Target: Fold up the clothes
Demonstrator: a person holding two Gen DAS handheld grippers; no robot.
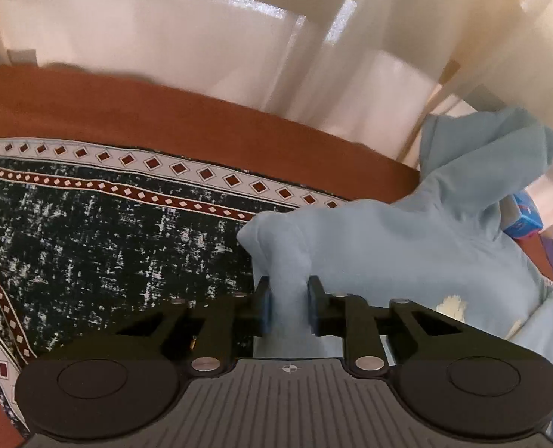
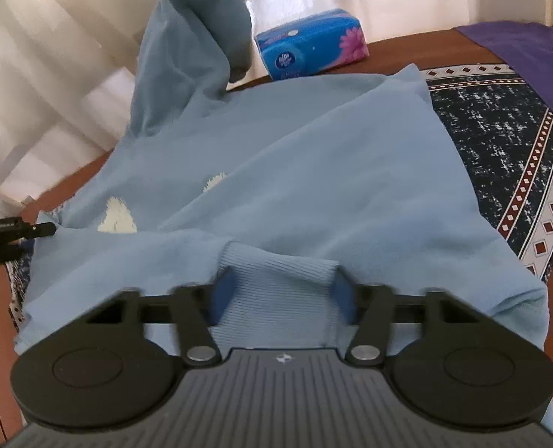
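Pale blue hoodie (image 2: 314,156) spread across the patterned cloth (image 2: 500,156) on the table (image 1: 164,112), hood (image 2: 201,30) at the far edge, long axis running away from both tongs. Left tongs (image 1: 289,306) clenched on a bunched fold at one side; right tongs (image 2: 282,298) astride the ribbed cuff (image 2: 276,283), pads touching its edges. Open cloth left of the garment; tissue pack (image 2: 312,43) and purple garment (image 2: 519,48) crowding the far right.

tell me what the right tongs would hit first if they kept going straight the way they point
The right tongs already have the hoodie's ribbed cuff between them. Straight on lies more of the hoodie on the cloth; depth past that is unclear.
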